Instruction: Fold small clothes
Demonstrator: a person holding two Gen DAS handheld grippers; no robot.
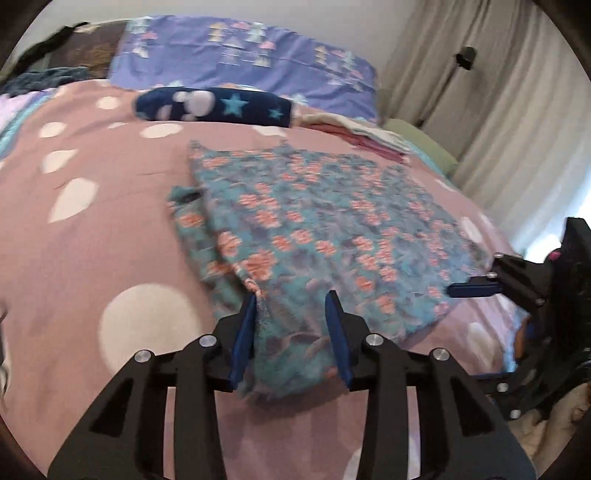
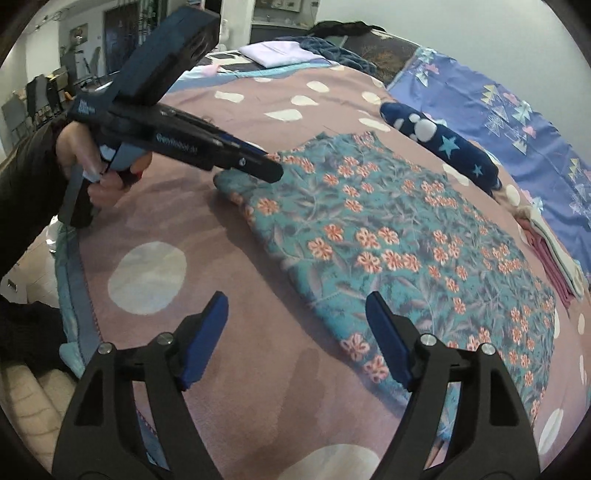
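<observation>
A bed (image 2: 258, 413) covered in a mauve blanket with pale spots fills most of both views, with a purple patterned pillow (image 1: 243, 55) at its head against a plain light wall (image 2: 480, 33). Beige curtains (image 1: 491, 92) hang beside it, daylight glowing at their edge, while chairs (image 2: 26, 107) stand in the room beyond.
</observation>
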